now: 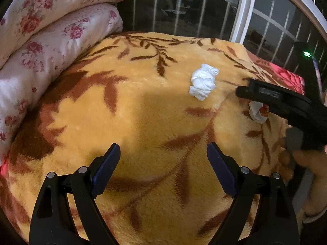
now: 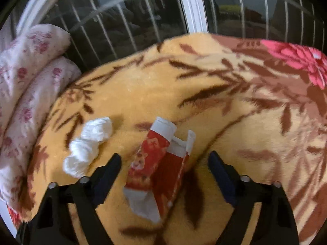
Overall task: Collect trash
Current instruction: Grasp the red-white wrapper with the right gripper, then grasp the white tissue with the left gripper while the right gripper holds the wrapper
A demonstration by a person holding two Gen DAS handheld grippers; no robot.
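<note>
The right gripper (image 2: pixel 164 163) hangs over a yellow leaf-patterned blanket (image 2: pixel 235 122) with its jaws spread wide, and a crumpled red and white wrapper (image 2: pixel 155 169) lies flat on the blanket right between them, neither pad touching it. A wad of white tissue (image 2: pixel 87 145) sits just to the left of this gripper's left finger, clear of the jaws. The left gripper (image 1: pixel 163 159) is also open and holds nothing; bare blanket lies between its fingers, the tissue (image 1: pixel 203 81) rests well ahead of it and a little to the right, and the wrapper (image 1: pixel 256 111) peeks out farther right, mostly hidden under the right gripper's black arm (image 1: pixel 282 102). Folded flowered bedding (image 1: pixel 51 40) is stacked off to the left of both grippers, with a barred window (image 2: pixel 143 20) beyond. The step in hand looks like the approach to the first pickup: the right gripper is lined up on the wrapper but has not gripped it. The next move probably calls for lowering it a little further so the pads bracket the wrapper's narrow middle, then closing firmly without pinching the soft pile underneath. The left gripper would need to travel forward and rightward to reach the tissue. No bin or bag shows in either view.
</note>
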